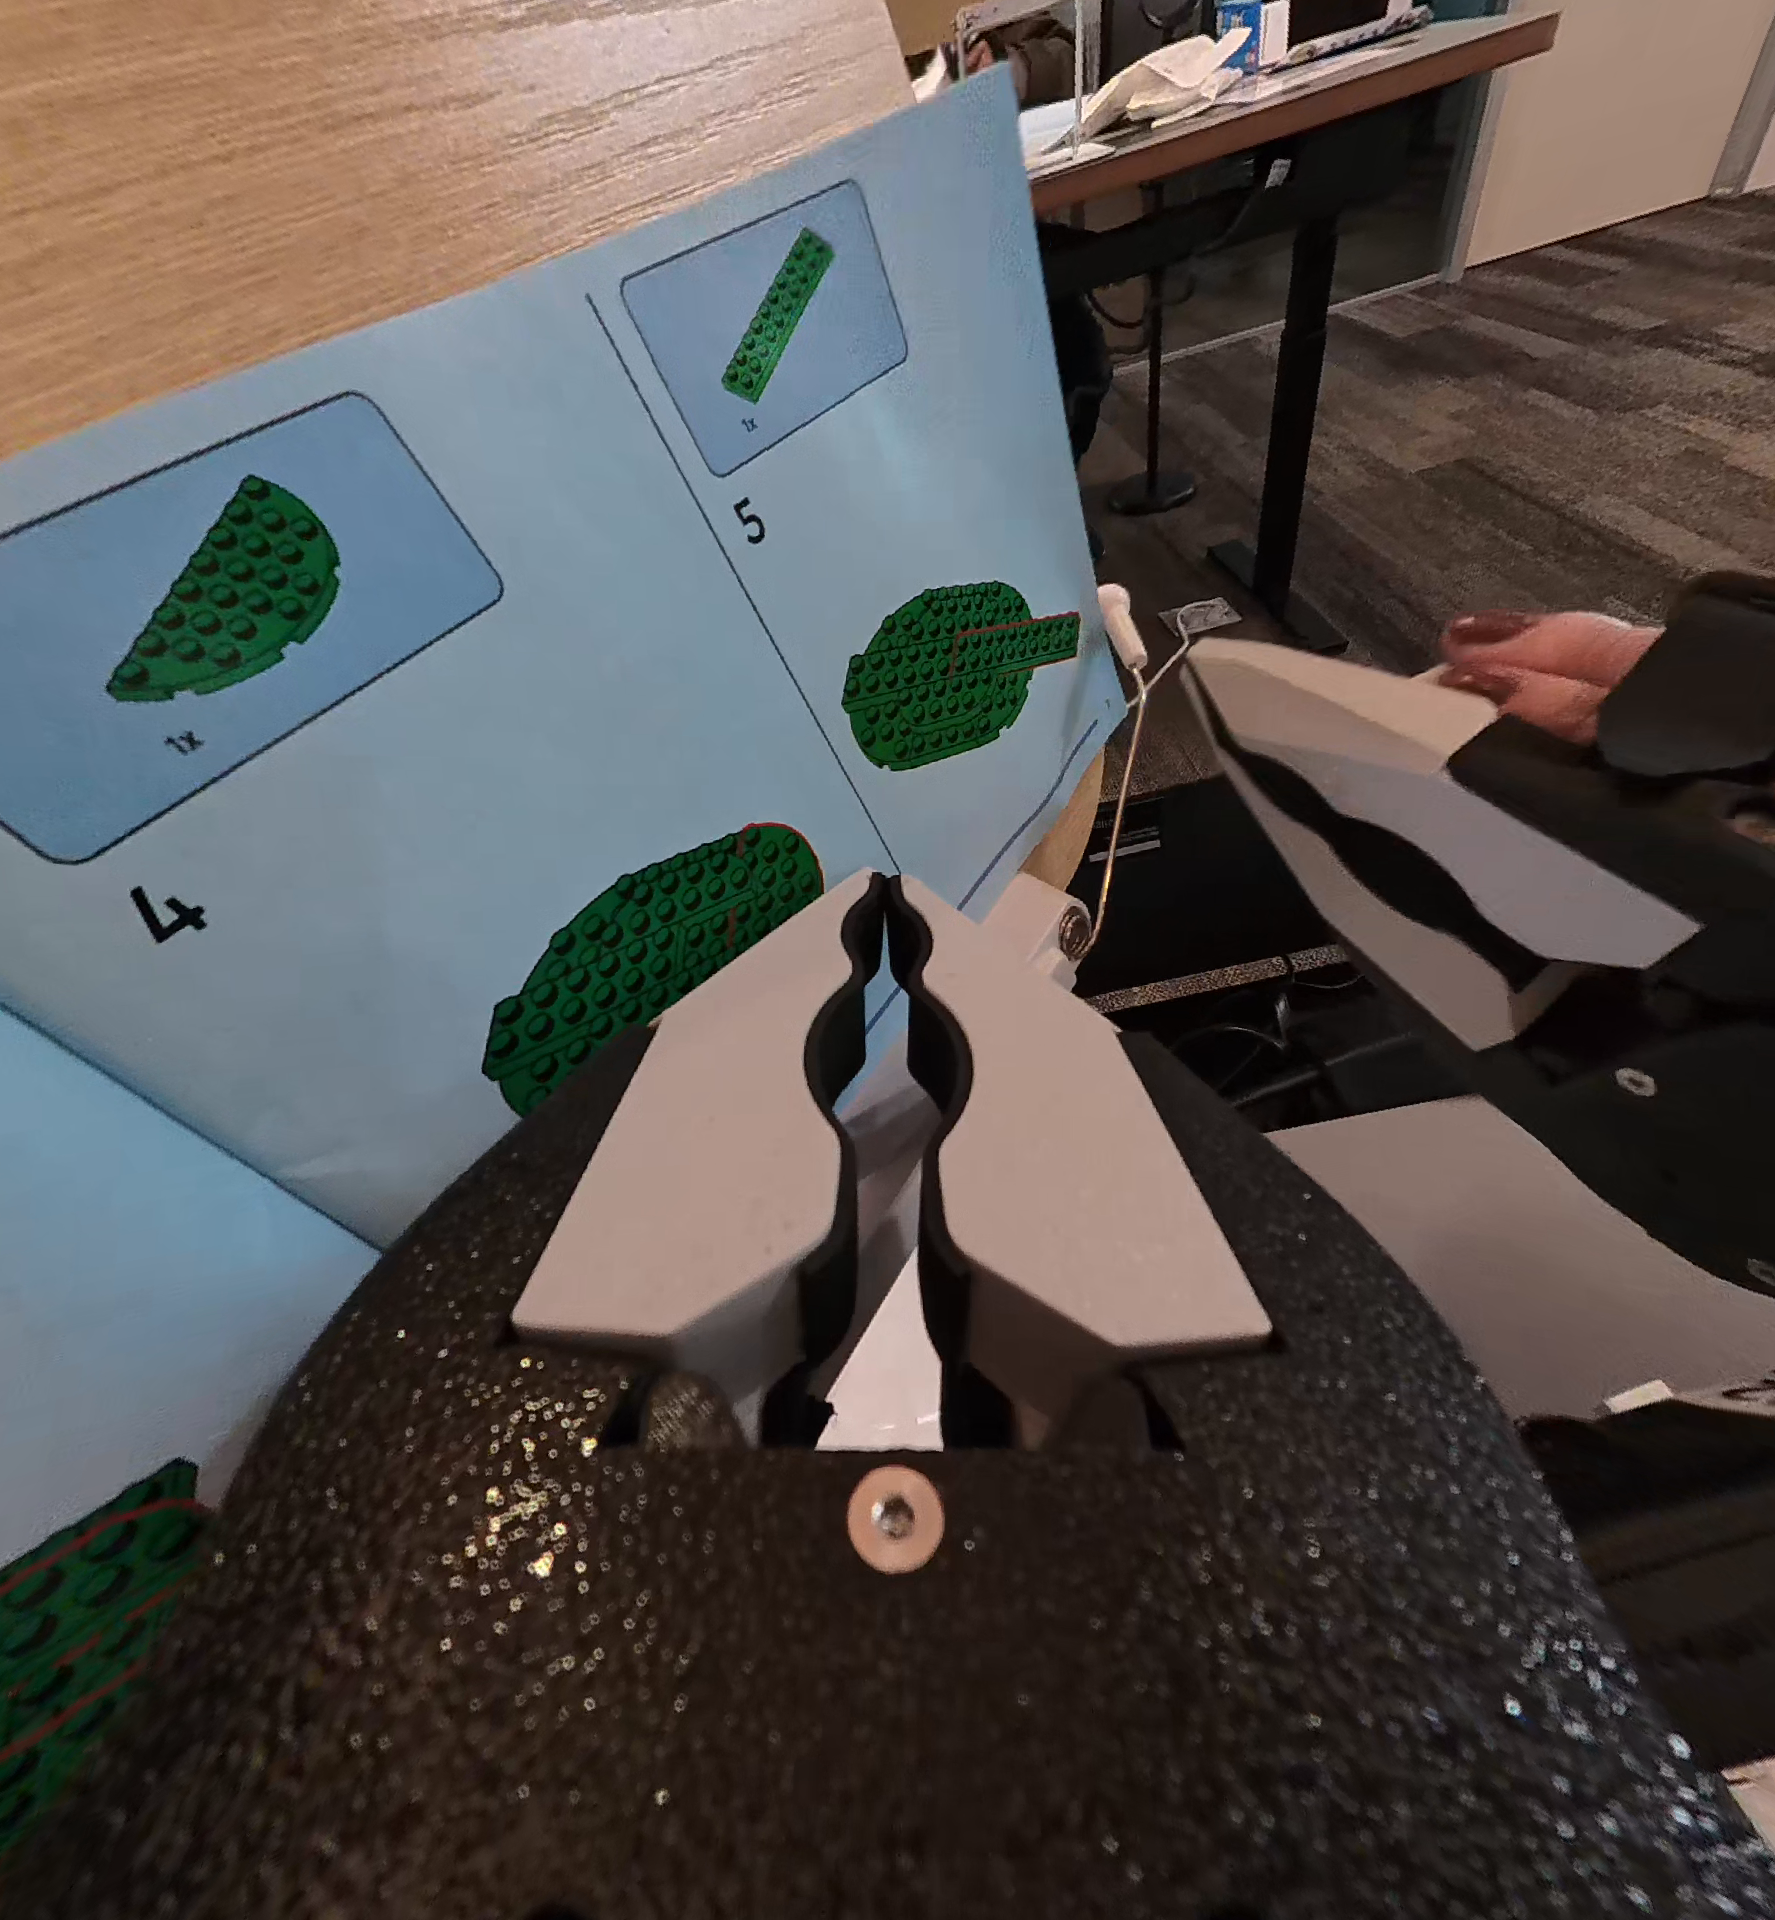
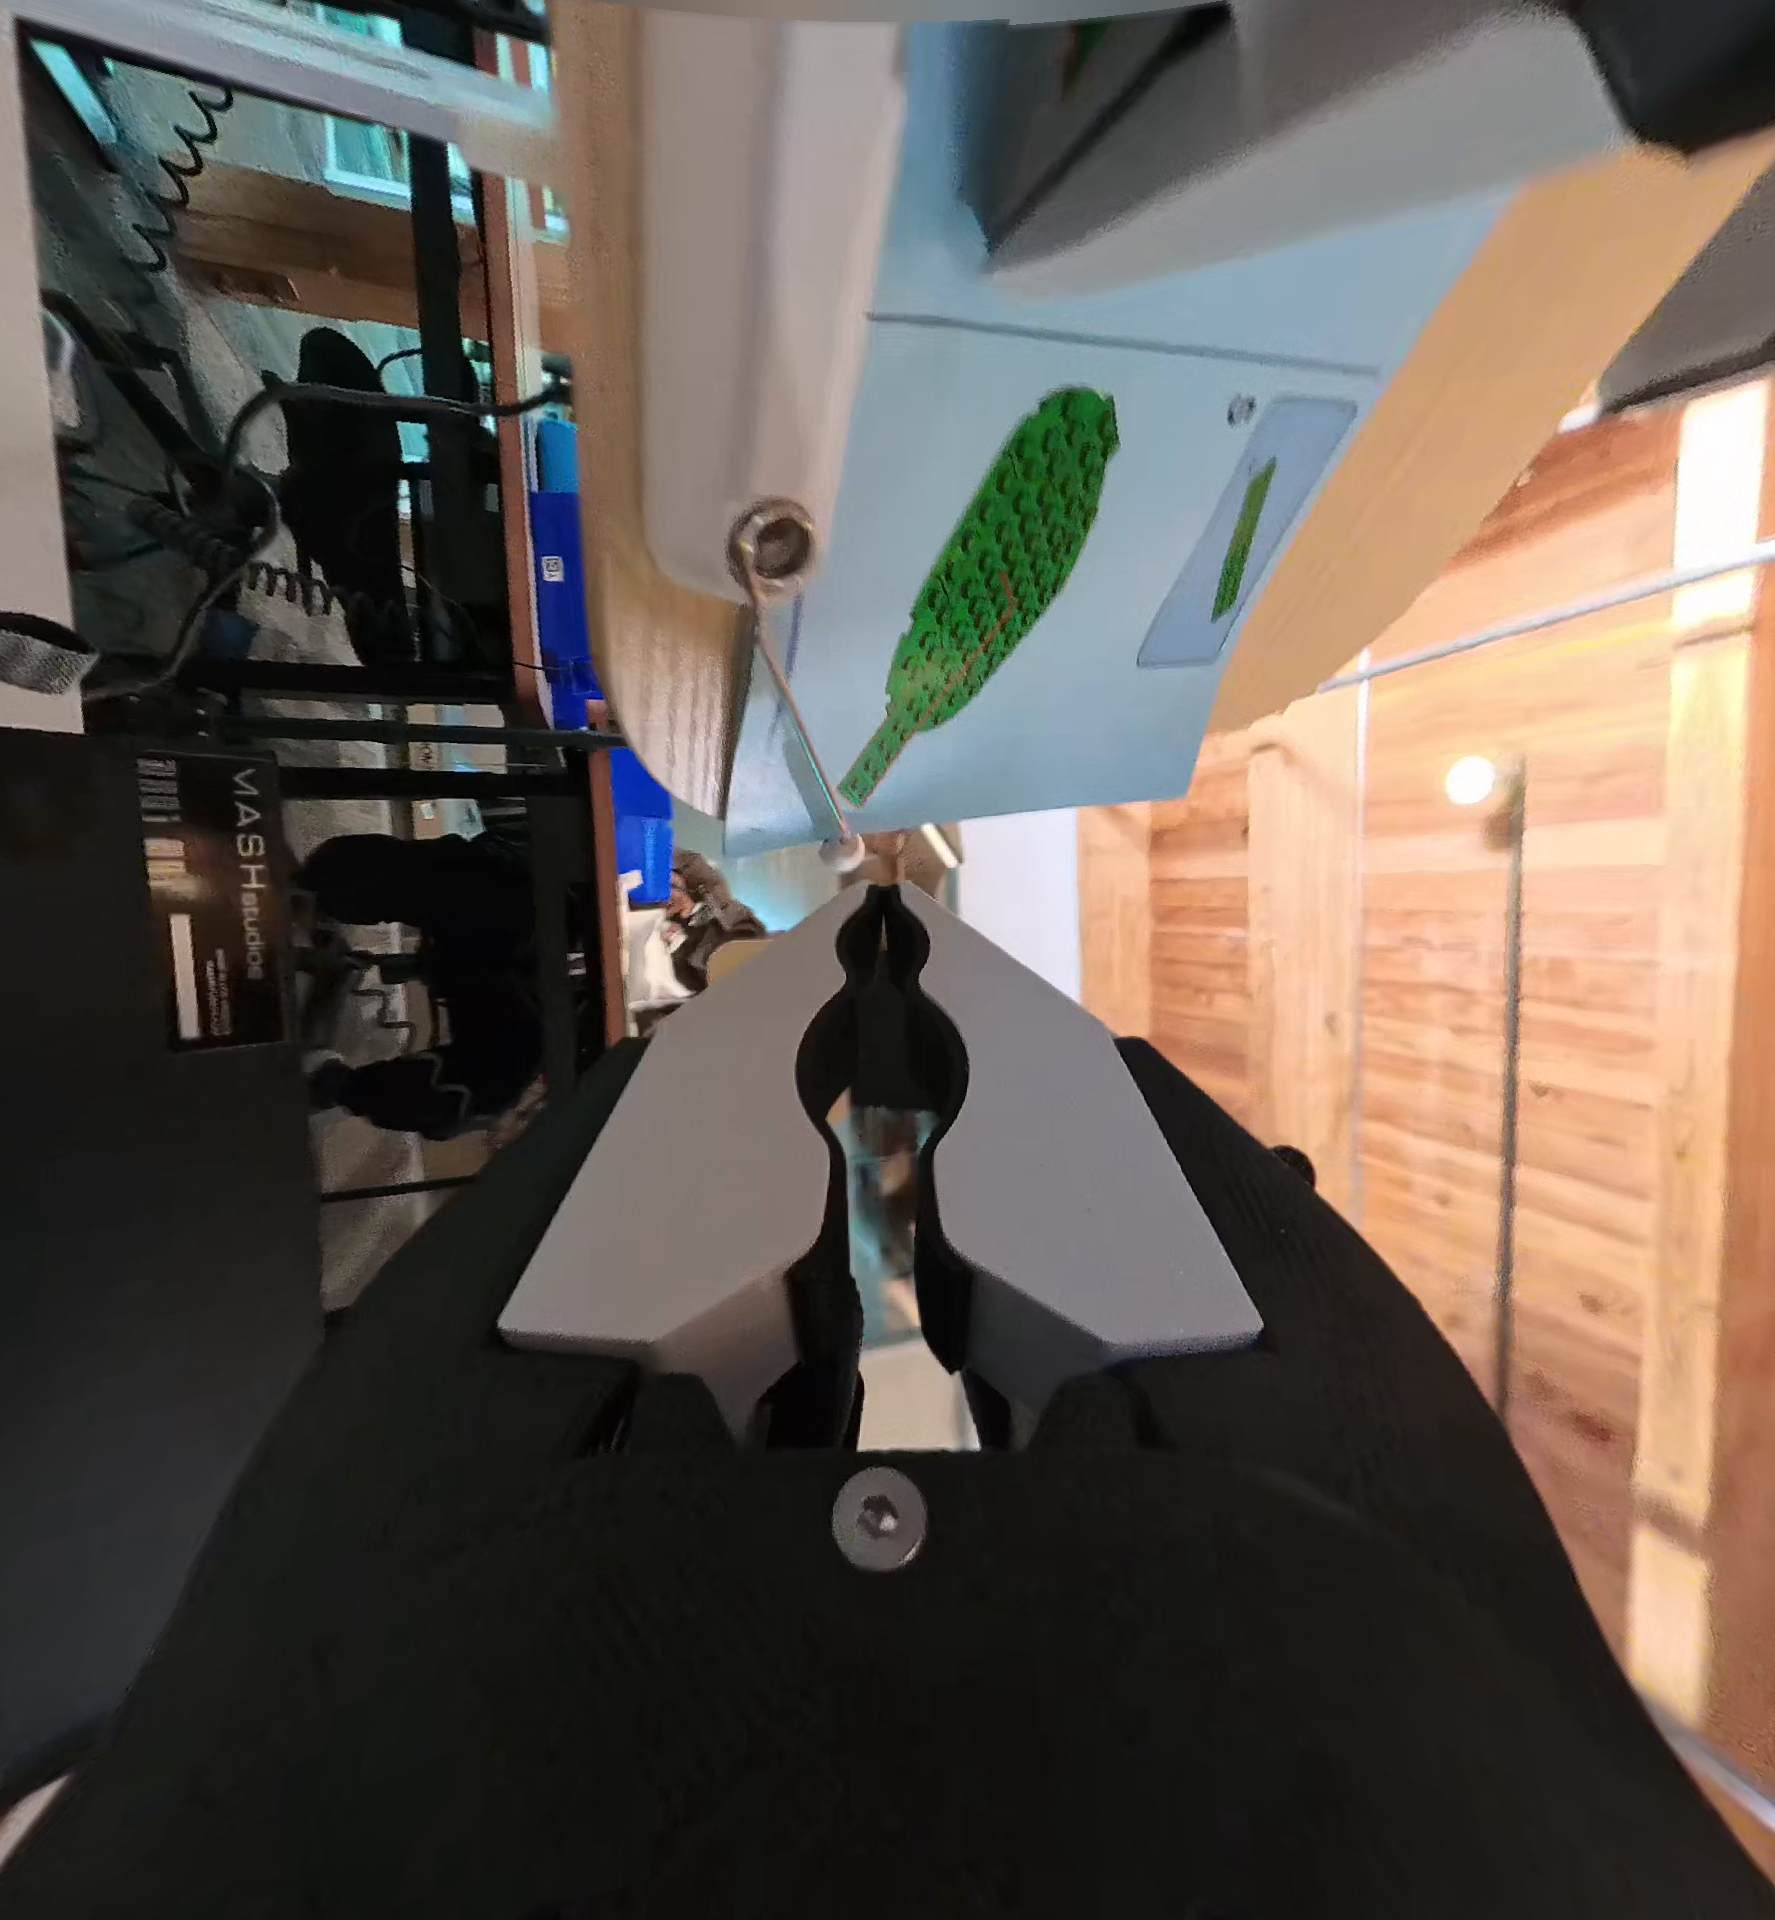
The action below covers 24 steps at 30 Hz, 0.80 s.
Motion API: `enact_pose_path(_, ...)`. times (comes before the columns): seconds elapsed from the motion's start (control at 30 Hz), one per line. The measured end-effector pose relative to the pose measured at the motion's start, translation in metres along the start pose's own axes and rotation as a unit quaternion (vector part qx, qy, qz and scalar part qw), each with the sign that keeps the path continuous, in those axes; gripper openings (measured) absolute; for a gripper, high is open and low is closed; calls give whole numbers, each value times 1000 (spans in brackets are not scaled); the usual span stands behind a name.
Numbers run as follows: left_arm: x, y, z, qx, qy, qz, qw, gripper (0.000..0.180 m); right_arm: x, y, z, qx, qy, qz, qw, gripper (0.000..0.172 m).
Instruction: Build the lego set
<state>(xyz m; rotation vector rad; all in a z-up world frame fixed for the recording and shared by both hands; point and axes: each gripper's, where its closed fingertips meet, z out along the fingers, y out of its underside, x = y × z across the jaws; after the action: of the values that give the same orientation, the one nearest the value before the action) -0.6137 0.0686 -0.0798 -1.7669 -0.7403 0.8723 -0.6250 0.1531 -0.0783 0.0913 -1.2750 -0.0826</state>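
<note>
A pale blue printed instruction page with green studded-plate drawings stands tilted up from a light wood-grain round desk, and everything else is placed from it. At the page's lower edge, the left gripper has its grey fingers closed, the black pad tips meeting right in front of the paper. Whether a sliver of paper is caught between them cannot be told. Just off the page's lower right corner sits a white plastic stand block carrying a small metal coil pivot. From that pivot a thin springy steel wire arm rises along the page's right edge and ends in a white capped tip that rests against the paper. The right gripper, held by a hand to the right of the page, also has its fingers closed. Its tips lie just beside the white cap and touch the bend in the wire, though a true pinch on the wire is not clear. The paper looks thin and likely to crease, and the wire likely to spring back, so both seem to want light, steady contact. Beyond the page's right edge lie grey carpet floor and a distant brown-topped office desk.
</note>
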Motion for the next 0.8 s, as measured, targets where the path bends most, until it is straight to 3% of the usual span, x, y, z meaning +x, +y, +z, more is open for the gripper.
enact_pose_path(0.1, 1, 0, 0, -3, 4, -4, 1000, 0, -4, 15, 2, -35, -37, 117, 992, 0)
enact_pose_path(0.17, 8, -5, -1, 10, 23, -3, 1000, 0, -13, 22, 0, -51, -92, 306, 946, 0)
enact_pose_path(0.2, 14, -13, -3, 28, 41, -3, 999, 0, -17, 20, -3, -45, -125, 425, 895, 0)
enact_pose_path(0.23, 20, -22, -5, 47, 56, -1, 997, 0, -15, 18, -5, -36, -148, 544, 825, 2)
enact_pose_path(0.3, 25, -37, -5, 62, 60, 17, 996, 0, -6, 15, -6, -10, -179, 734, 655, 13)
enact_pose_path(0.37, 33, -44, 6, 48, 78, 31, 995, 0, -2, 9, -3, 7, -215, 840, 499, 25)
enact_pose_path(0.43, 33, -41, 20, 16, 68, 45, 997, 0, -8, 3, 1, -1, -249, 879, 407, 38)
enact_pose_path(0.5, 29, -35, 30, -10, 51, 53, 997, 0, -14, -5, 5, -8, -275, 891, 363, 43)
enact_pose_path(0.57, 23, -28, 37, -28, 34, 60, 997, 0, -17, -11, 7, -9, -286, 894, 345, 42)
enact_pose_path(0.8, 23, -27, 39, -23, 33, 55, 998, 0, -12, -13, 12, -2, -248, 902, 353, 4)
